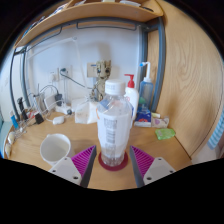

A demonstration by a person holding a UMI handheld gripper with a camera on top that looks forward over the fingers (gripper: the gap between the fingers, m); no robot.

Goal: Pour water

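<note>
Wooden desk [30, 150] under shelf, clutter along wall. Bottle [113, 125] upright between your claw [112, 160] pads, cap on, seemingly clamped. Cup [56, 148] just left, looks empty. Judgement: grasp done; you have lift, uncapping, tilt, pour left.
</note>
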